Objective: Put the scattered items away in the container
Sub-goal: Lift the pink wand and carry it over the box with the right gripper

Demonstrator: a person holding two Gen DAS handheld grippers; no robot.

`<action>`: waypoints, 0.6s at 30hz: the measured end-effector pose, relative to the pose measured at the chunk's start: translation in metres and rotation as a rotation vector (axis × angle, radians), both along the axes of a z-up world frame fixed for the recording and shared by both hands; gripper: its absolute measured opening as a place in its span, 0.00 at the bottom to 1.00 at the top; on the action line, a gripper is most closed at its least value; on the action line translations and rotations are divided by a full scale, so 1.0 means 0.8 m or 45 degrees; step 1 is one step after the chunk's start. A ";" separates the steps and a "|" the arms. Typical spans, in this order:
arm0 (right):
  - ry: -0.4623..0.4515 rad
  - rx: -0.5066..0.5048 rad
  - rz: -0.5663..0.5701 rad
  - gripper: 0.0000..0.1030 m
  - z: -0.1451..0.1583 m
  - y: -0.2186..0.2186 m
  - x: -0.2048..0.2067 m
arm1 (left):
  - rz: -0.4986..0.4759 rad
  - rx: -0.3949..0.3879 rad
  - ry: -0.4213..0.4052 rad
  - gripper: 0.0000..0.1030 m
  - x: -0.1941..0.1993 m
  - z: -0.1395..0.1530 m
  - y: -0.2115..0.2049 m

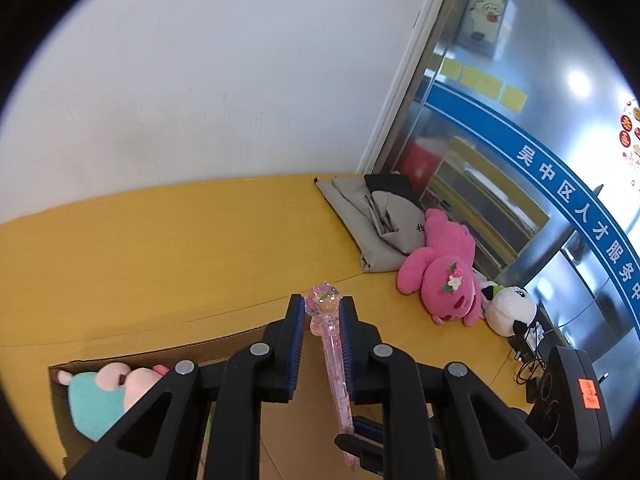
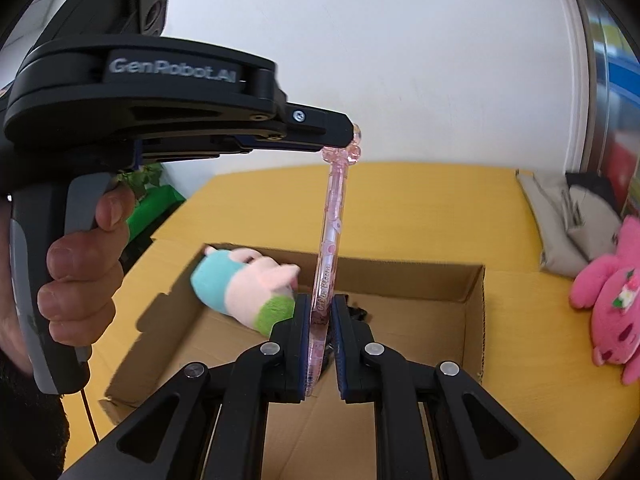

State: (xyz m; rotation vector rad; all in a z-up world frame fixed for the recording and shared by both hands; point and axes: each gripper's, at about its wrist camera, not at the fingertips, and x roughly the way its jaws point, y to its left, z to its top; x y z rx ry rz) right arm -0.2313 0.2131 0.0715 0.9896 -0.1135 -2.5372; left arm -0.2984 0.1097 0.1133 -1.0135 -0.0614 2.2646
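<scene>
Spanning both grippers, the pink wand (image 2: 330, 240) hangs above the open cardboard box (image 2: 474, 300) — its jewelled head clamped in the left gripper (image 1: 323, 308), its lower shaft clamped in the right gripper (image 2: 322, 316). A plush toy (image 2: 244, 286) lies inside the box.

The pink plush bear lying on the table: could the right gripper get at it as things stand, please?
Probably not yet. The right gripper is shut on the pink wand, which the left gripper clamps too, above the cardboard box. The pink plush bear lies uncovered beside the box.
</scene>
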 end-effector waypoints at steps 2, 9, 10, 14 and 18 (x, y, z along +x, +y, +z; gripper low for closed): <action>-0.064 -0.003 -0.012 0.11 -0.024 0.006 -0.017 | -0.013 -0.016 -0.041 0.15 -0.015 -0.028 0.008; -0.268 0.034 -0.065 0.11 -0.101 0.020 -0.059 | -0.052 0.000 -0.225 0.15 -0.061 -0.118 0.026; -0.300 0.046 -0.072 0.11 -0.112 0.022 -0.063 | -0.053 0.000 -0.250 0.15 -0.066 -0.130 0.027; -0.394 0.084 -0.085 0.11 -0.144 0.027 -0.075 | -0.044 0.010 -0.351 0.15 -0.080 -0.174 0.026; -0.487 0.110 -0.080 0.11 -0.170 0.022 -0.084 | -0.020 -0.008 -0.438 0.15 -0.091 -0.209 0.024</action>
